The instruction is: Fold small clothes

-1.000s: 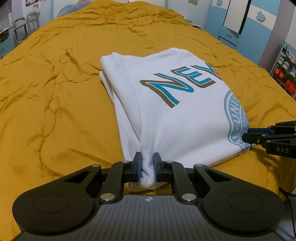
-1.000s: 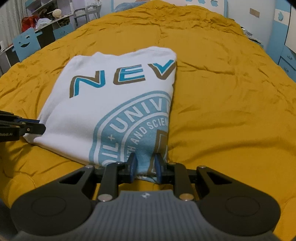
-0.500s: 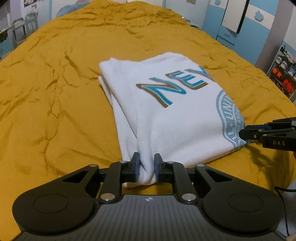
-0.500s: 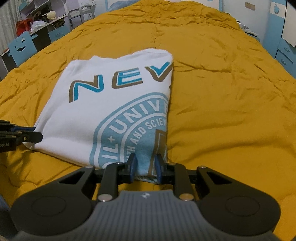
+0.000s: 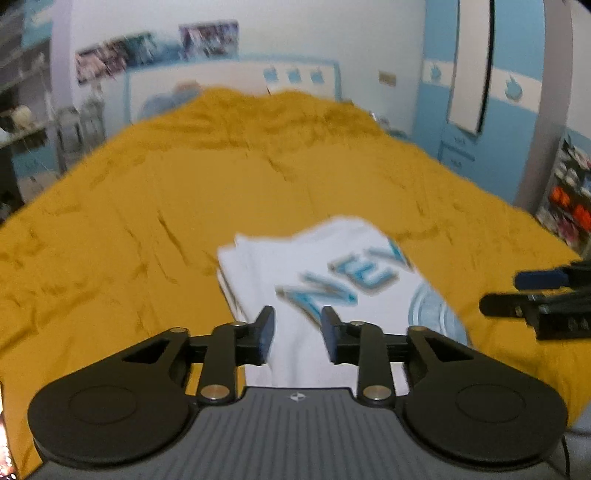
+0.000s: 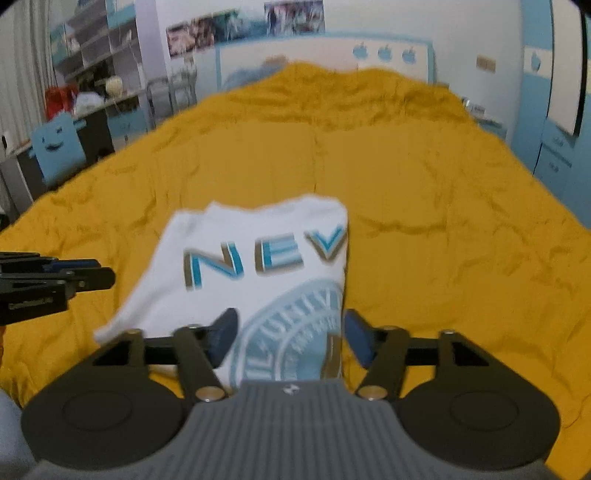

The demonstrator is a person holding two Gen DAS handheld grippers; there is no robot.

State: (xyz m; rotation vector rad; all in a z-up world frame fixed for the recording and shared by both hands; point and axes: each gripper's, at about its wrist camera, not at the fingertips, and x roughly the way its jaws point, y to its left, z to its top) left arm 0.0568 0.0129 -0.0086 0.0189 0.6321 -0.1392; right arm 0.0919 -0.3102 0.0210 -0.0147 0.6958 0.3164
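both tongs (image 5: 297, 334) (image 6: 289, 338) now open, shirt (image 6: 258, 273) released

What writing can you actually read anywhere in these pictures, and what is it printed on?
"NEV": large blue and brown letters on the folded white shirt.
"UNIV", only partly legible: round blue seal on the same shirt; the smaller ring text is too blurred.
Label on the left gripper: too blurred to read.
Wall posters: nothing readable.

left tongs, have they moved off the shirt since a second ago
Yes. The left tongs have opened and drawn back and up from the white shirt: its near edge, once pinched between them, now lies free on the yellow bedspread.
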